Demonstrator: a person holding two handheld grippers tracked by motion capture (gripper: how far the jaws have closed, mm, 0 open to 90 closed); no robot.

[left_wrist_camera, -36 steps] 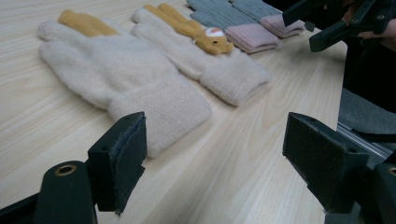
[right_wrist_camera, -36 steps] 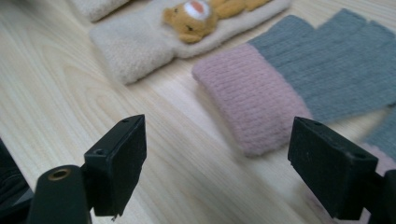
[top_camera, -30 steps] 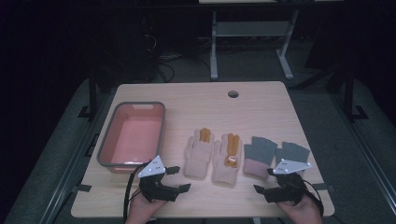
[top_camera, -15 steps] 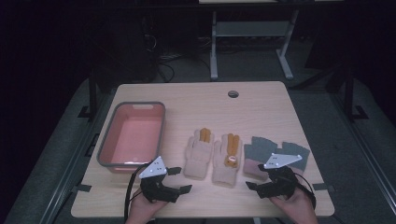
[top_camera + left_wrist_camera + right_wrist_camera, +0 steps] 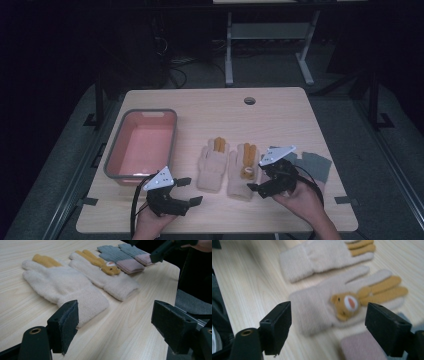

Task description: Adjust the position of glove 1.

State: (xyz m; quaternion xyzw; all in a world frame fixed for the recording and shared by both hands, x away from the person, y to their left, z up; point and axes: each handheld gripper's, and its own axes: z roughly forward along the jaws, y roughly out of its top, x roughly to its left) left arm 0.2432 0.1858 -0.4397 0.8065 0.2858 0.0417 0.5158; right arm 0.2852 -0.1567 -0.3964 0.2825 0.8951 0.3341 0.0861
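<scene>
fingers of right gripper spread wide, straddling the bear glove.

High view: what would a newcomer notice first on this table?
Probably the two cream gloves with orange fingers lying flat side by side at the table's middle, one bearing a small animal face. Next, the pink tub at the left, and the right tongs hanging open over the faced glove's cuff.

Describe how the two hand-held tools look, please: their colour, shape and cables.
The left tool and the right tool are both black, with two flat rectangular jaws with dark pads. A grey three-cornered plate tops each. A black cable trails from each toward the person.
</scene>
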